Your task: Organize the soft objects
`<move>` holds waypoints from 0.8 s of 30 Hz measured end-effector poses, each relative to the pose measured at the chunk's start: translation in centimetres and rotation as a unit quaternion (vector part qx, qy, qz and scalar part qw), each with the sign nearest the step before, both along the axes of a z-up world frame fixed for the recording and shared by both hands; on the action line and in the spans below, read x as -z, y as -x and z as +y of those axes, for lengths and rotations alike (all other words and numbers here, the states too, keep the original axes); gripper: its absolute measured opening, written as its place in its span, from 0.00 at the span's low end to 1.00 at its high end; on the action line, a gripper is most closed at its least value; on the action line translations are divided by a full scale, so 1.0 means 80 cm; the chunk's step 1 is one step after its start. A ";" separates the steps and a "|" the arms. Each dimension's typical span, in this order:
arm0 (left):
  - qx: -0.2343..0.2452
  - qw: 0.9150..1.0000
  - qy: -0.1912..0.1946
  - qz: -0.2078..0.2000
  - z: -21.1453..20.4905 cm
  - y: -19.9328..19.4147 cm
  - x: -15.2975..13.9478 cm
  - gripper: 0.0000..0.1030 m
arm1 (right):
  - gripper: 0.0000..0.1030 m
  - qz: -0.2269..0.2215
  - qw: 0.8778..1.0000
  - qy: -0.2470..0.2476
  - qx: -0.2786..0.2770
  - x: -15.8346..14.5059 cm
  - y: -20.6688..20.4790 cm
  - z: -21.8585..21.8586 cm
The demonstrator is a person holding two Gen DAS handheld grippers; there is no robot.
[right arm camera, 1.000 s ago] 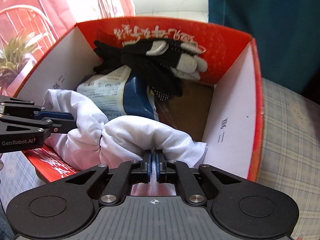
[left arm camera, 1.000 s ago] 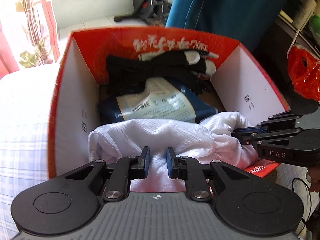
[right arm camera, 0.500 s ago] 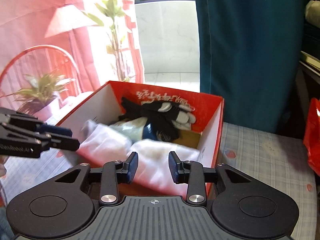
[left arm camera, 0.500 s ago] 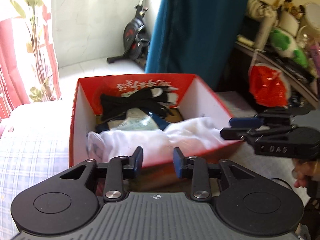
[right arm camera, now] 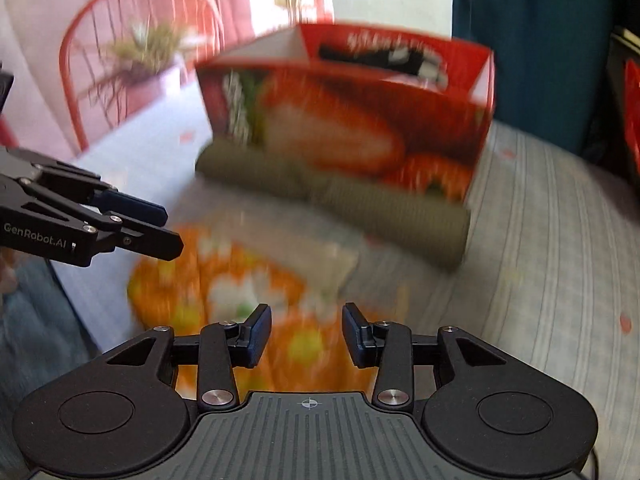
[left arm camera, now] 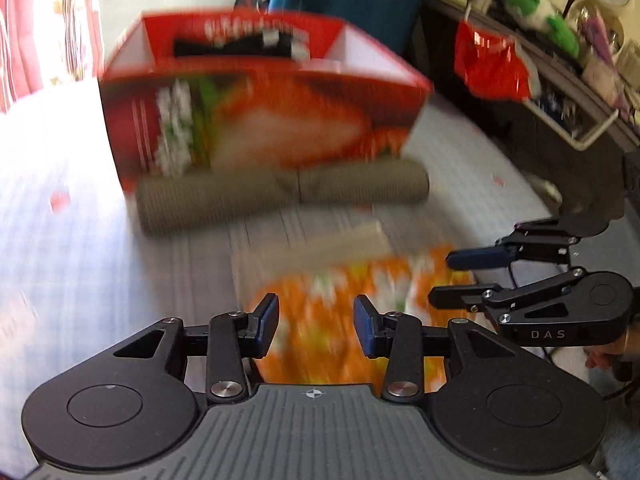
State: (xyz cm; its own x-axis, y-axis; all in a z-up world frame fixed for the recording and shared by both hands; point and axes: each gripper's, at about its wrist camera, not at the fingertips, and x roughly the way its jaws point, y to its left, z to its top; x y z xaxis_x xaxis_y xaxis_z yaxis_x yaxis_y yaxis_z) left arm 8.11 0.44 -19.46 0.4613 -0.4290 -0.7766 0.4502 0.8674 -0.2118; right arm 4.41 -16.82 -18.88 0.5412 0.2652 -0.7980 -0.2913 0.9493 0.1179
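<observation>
**Supervisor:** Report the container and its contents.

**Operator:** I see the red box (left arm camera: 256, 92) standing upright on the checked cloth (left arm camera: 80, 240). Over its rim only the black gloves (left arm camera: 240, 46) show, against the far wall; anything lower in the box is hidden by the near wall. An olive rolled towel (left arm camera: 280, 196) lies on the cloth, touching the box's near base. An orange patterned fabric (left arm camera: 340, 292) lies nearer, below both tools (heavily blurred, pattern unreadable).

**Supervisor:** State of the tongs?

**Operator:** Left gripper (left arm camera: 316, 322): jaws partly apart, just been opening, nothing between the pads. Right gripper (right arm camera: 306, 332): the same, partly apart, just been opening, empty. Both hang above the orange fabric, not touching it.

**Supervisor:** Differences between the views?

**Operator:** The left view shows a cluttered shelf (left arm camera: 560, 60) with a red bag (left arm camera: 492, 64), and the right gripper side-on at the right edge. The right view shows a red chair (right arm camera: 132, 52), a potted plant (right arm camera: 144, 48) and a teal curtain (right arm camera: 532, 40), with the left gripper side-on at the left edge.

**Supervisor:** Obstructions?

**Operator:** The towel lies between the tools and the box.
</observation>
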 end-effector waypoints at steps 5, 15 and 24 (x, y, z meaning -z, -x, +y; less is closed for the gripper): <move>-0.010 1.000 -0.001 0.019 0.005 0.005 0.026 0.49 | 0.63 0.007 0.999 0.032 0.014 0.011 0.031 0.003; -0.014 1.000 -0.015 0.013 0.002 0.008 0.037 0.55 | 0.68 0.040 0.999 0.018 0.012 0.030 0.036 -0.007; -0.030 0.999 -0.041 -0.016 -0.006 -0.013 0.040 0.56 | 0.68 0.019 1.000 0.019 0.014 0.026 0.007 0.003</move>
State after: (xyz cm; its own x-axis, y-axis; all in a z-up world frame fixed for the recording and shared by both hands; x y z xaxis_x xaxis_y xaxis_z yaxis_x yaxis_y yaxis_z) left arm 9.16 -0.03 -22.69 0.5094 -0.3353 -0.7925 0.4026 0.9068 -0.1249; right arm 3.89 -16.56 -20.93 0.5169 0.2198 -0.8273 -0.2607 0.9610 0.0924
